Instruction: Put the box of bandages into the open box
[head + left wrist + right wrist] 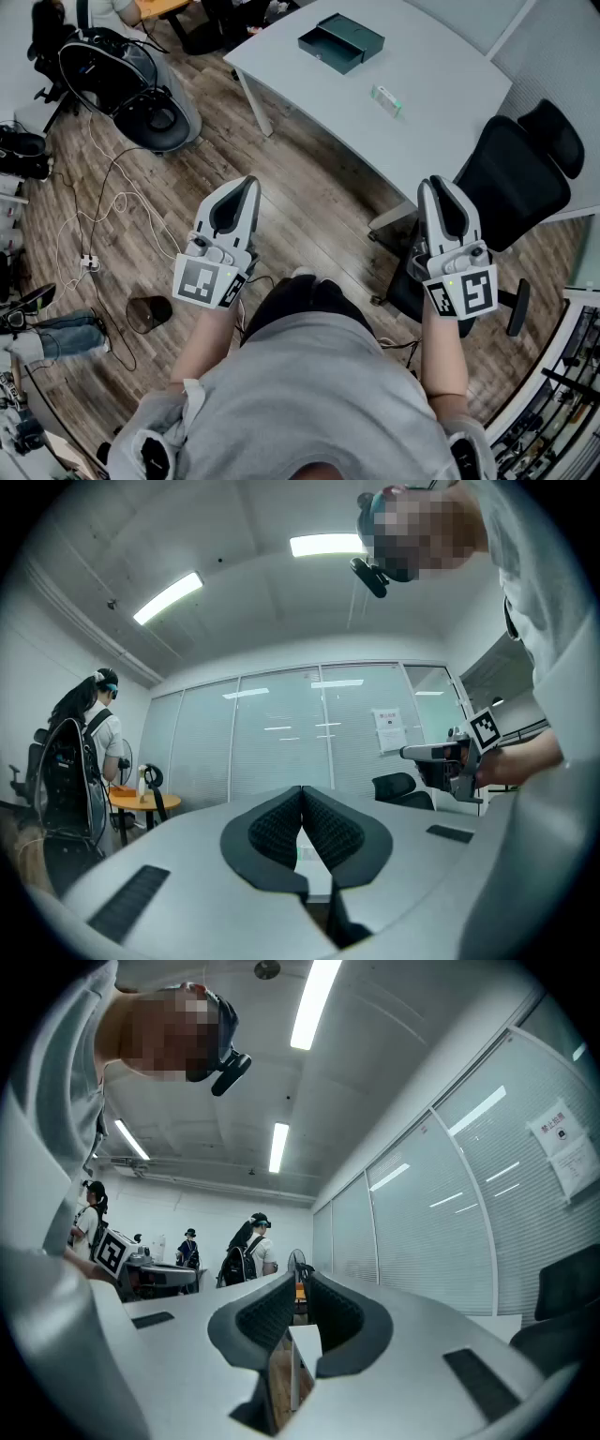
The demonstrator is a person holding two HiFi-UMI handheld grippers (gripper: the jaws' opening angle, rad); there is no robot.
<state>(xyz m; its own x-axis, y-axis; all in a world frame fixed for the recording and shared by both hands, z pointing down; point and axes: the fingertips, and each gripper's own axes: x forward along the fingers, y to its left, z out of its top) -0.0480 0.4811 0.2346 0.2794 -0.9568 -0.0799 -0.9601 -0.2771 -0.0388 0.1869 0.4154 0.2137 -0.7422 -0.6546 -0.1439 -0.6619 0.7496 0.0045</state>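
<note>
Nearest, above the brown wood-plank floor (309,202), the left gripper (246,186) has its jaws pressed together on nothing, while the right gripper (438,185) shows a narrow slit between its jaws, also empty. Beyond them, on the white rectangular table (450,84), lies the small white-and-green box of bandages (386,100). Farther back on the table, apart from it, sits the dark green open box (341,42).
</note>
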